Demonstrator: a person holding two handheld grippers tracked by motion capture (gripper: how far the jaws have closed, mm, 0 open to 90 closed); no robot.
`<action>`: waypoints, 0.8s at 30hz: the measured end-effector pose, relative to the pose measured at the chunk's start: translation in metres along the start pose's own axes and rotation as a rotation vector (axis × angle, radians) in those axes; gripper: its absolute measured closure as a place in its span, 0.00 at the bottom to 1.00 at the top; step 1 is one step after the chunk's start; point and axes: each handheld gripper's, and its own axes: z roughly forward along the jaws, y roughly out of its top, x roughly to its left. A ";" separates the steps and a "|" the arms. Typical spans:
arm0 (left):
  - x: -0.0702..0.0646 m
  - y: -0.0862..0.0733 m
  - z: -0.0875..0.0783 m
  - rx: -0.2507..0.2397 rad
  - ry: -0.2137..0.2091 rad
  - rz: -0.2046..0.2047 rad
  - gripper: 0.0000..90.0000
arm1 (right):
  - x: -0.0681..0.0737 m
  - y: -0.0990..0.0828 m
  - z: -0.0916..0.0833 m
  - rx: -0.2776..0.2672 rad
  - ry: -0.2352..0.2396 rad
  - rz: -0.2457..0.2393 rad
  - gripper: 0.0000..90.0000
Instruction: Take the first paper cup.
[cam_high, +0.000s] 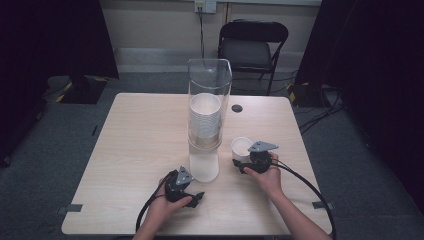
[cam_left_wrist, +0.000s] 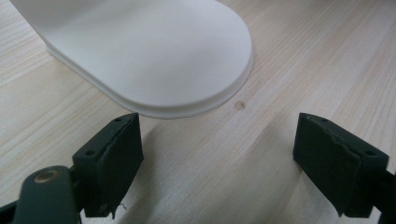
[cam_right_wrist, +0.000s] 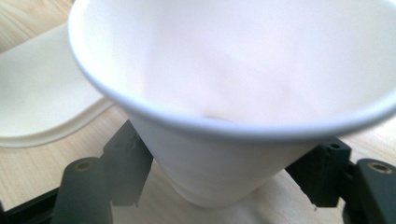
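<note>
High view: fixed overhead, facing forward and down across the table (cam_high: 150, 150). Left gripper view: low, very near the dispenser base (cam_left_wrist: 154, 56). Right gripper view: closer still, against a paper cup (cam_right_wrist: 233, 93). All 3 views share that base.

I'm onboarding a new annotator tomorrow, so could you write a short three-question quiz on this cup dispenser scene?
1. True or false: the left gripper is closed on the dispenser's white base.
2. What sits between the jaws of the right gripper?
A. a white paper cup
B. a black cap
C. nothing
3. Fill in: the stack of cups stands inside a clear ____.

Key:
1. False; its jaws are spread over bare table, just short of the base.
2. A, the single cup.
3. Tube.
</note>
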 end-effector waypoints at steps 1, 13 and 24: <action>0.000 0.000 0.000 0.000 0.000 0.001 0.17 | -0.001 -0.001 0.000 0.000 0.001 0.001 0.31; 0.000 0.000 0.000 0.000 0.000 0.000 0.17 | -0.005 -0.015 -0.021 0.018 -0.026 0.016 0.22; 0.000 0.000 0.000 0.000 0.000 -0.001 0.17 | 0.017 -0.024 -0.057 0.023 0.024 -0.016 0.24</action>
